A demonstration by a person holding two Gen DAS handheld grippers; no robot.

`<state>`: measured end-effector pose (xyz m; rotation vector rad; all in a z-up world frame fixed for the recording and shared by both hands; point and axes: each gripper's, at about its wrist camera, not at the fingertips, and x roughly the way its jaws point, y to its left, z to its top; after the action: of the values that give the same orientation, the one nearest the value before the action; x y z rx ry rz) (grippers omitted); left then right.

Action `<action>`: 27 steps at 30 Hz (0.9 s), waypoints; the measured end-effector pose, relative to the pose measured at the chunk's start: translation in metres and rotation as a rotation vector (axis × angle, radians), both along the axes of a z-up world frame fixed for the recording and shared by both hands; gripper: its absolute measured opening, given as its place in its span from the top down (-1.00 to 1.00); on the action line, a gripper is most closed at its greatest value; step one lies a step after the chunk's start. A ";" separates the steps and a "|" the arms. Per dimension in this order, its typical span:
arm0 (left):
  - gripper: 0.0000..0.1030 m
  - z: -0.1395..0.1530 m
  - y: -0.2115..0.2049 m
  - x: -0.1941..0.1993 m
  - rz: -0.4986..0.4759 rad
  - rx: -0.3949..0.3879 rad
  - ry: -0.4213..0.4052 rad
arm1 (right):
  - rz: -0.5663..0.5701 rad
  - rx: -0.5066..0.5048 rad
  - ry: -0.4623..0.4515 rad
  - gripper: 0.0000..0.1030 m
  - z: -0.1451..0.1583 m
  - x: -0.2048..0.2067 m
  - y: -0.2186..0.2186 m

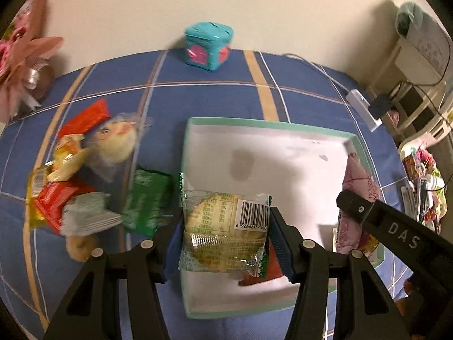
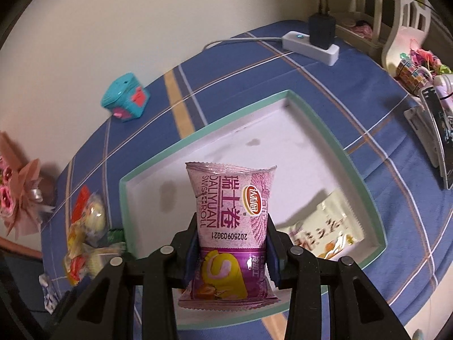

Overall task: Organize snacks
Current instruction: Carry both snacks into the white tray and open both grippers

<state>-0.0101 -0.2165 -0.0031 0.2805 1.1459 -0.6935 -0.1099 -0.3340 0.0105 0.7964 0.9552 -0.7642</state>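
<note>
Blue plaid cloth [image 1: 215, 99] under tray [image 1: 254, 123] — both grippers [image 1: 225, 226] [image 2: 230, 243] clamp 1 snack each

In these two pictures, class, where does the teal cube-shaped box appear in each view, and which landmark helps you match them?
Left wrist view: the teal cube box sits top centre, at the table's far edge by the wall.
Right wrist view: the same box lies upper left, tilted by the lens, beyond the tray.
Shared landmark: the mint-rimmed white tray, nearer the camera than the box in both.
</note>
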 end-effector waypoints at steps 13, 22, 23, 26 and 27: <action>-0.14 -0.022 -0.040 0.017 -0.027 0.007 -0.022 | -0.010 -0.054 0.054 0.18 -0.028 0.012 -0.029; -0.16 -0.028 -0.049 0.032 -0.012 0.006 -0.033 | 0.000 -0.031 0.086 0.16 -0.042 0.019 -0.035; -0.16 -0.029 -0.048 0.032 -0.006 0.008 -0.029 | 0.003 -0.027 0.090 0.16 -0.043 0.019 -0.035; -0.20 -0.033 -0.046 0.034 0.011 0.019 -0.018 | 0.014 -0.016 0.105 0.16 -0.045 0.020 -0.033; -0.23 -0.033 -0.044 0.035 0.021 0.023 -0.010 | 0.019 -0.012 0.105 0.15 -0.045 0.021 -0.032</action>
<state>0.0248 -0.2603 -0.0366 0.2904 1.1465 -0.6603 -0.0894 -0.3662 -0.0349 0.7418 1.0503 -0.8007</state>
